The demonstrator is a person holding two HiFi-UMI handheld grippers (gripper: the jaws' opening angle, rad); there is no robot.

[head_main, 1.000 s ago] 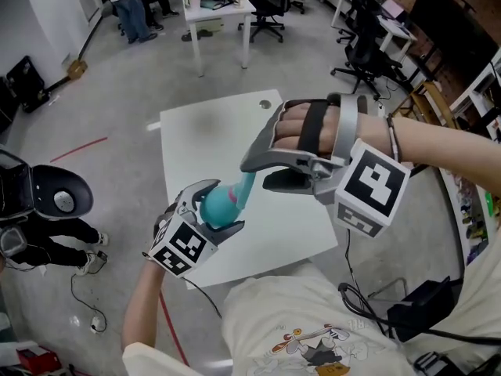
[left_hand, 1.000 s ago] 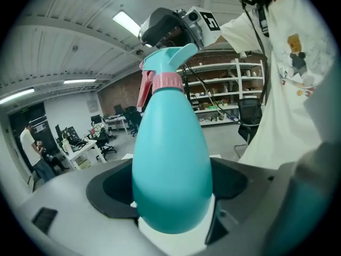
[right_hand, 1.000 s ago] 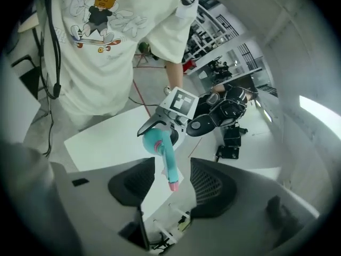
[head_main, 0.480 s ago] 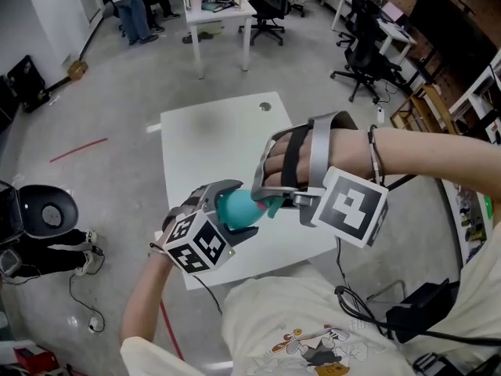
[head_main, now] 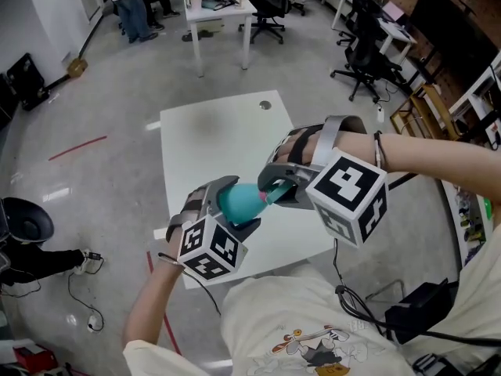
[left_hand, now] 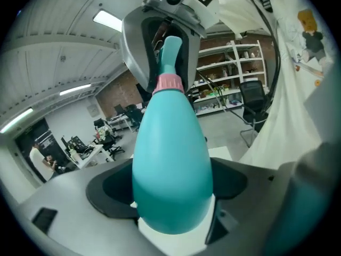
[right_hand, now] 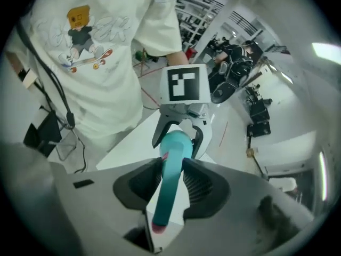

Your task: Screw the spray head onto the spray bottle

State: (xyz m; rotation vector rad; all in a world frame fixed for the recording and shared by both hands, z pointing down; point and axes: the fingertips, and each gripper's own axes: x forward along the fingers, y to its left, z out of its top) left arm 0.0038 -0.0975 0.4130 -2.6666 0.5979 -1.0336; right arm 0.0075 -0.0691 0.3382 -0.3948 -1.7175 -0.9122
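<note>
A teal spray bottle with a pink collar is held in the air above the white table. My left gripper is shut on its round body. The teal spray head sticks out of the collar towards my right gripper. That gripper's jaws have just been closing; in the right gripper view their pads lie against both sides of the spray head's stem. From the left gripper view, the right gripper caps the bottle's top.
The table's near edge lies just under both grippers. Desks and office chairs stand behind, with a person at the back left. A cable hangs by my right side.
The right gripper dropped from above the bottle onto its spray head and its jaws narrowed around the stem. The left gripper with the bottle drifted slightly right and rolled a little.
</note>
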